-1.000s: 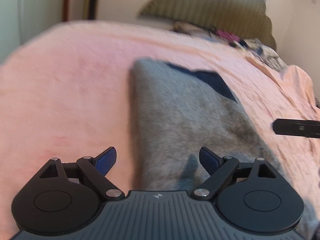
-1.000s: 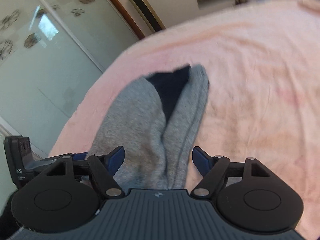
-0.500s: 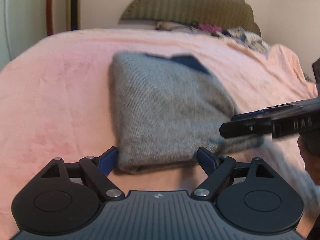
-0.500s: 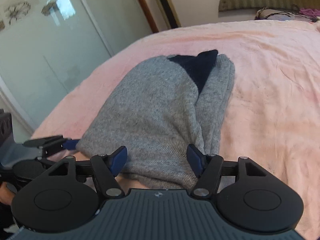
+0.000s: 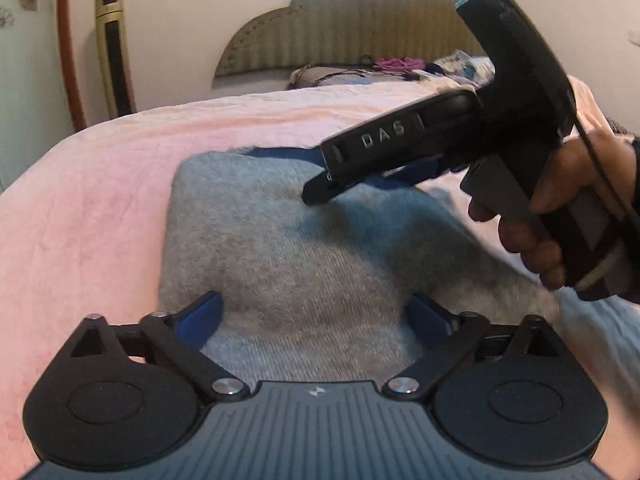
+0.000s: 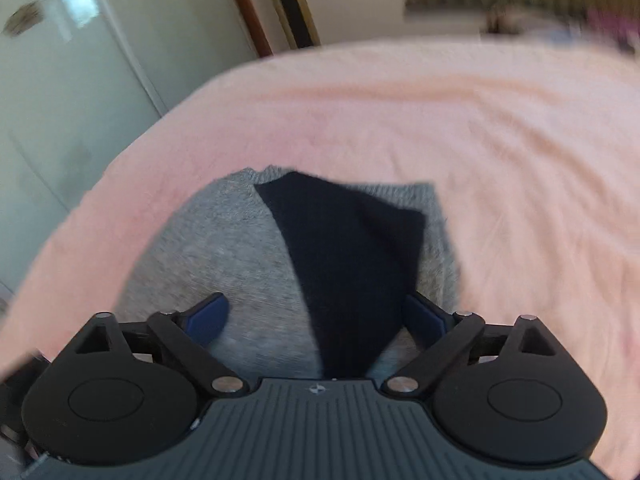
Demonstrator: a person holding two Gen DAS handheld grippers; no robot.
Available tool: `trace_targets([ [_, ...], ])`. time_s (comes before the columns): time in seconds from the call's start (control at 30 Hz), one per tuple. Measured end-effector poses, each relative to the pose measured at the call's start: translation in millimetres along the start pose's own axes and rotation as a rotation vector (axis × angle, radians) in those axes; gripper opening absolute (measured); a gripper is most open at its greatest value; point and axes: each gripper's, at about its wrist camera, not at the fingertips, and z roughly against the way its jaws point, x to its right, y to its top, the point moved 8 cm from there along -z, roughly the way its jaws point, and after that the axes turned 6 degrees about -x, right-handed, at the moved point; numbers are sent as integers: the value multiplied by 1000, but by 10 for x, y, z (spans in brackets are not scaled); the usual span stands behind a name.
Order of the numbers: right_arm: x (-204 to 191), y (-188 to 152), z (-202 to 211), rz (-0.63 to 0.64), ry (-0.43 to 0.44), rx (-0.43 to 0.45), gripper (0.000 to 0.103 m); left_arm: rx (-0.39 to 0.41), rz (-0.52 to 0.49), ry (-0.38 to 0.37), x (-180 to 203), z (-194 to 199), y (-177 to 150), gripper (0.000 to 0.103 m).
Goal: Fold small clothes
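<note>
A folded grey knit garment [image 5: 304, 256] with a dark navy part [image 6: 352, 256] lies on the pink bedspread [image 5: 92, 208]. My left gripper [image 5: 316, 316] is open and empty, its blue-tipped fingers spread over the garment's near edge. My right gripper [image 6: 316, 314] is open and empty, low over the garment's far end with the navy part between its fingers. In the left wrist view the right gripper's black body [image 5: 404, 148], held by a hand [image 5: 560, 208], hovers over the garment's far right side.
A padded headboard [image 5: 352, 32] with a heap of mixed clothes [image 5: 400, 66] is at the far end of the bed. A gold tower fan [image 5: 114, 52] stands by the wall. Frosted wardrobe doors [image 6: 72, 64] are to the left of the bed.
The right gripper has moved forward over the garment to its navy end. The left gripper has moved forward slightly, so the garment's near edge now lies under it. Both stay open.
</note>
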Motion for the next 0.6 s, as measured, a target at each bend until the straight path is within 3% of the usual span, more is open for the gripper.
trace_targets([
  [0.13, -62, 23, 102, 2, -46, -26, 93, 6, 17, -3, -36, 81, 62, 103],
  [0.2, -55, 18, 392, -72, -51, 20, 86, 51, 74, -36, -94, 329, 36, 103],
  [0.27, -110, -122, 784, -96, 25, 104, 92, 90, 110, -30, -160, 590, -52, 103],
  [0.3, -127, -261, 999, -115, 46, 145, 102, 90, 129, -8, -204, 681, -124, 103],
  [0.37, -175, -594, 1272, -136, 26, 170, 103, 48, 202, 49, -291, 776, -319, 103],
  [0.5, -203, -1419, 1475, -183, -104, 102, 103, -36, 309, 78, -313, 819, -678, 103],
  [0.6, -267, -1800, 1438, -169, -190, 49, 103, -74, 302, 118, -276, 769, -772, 103],
])
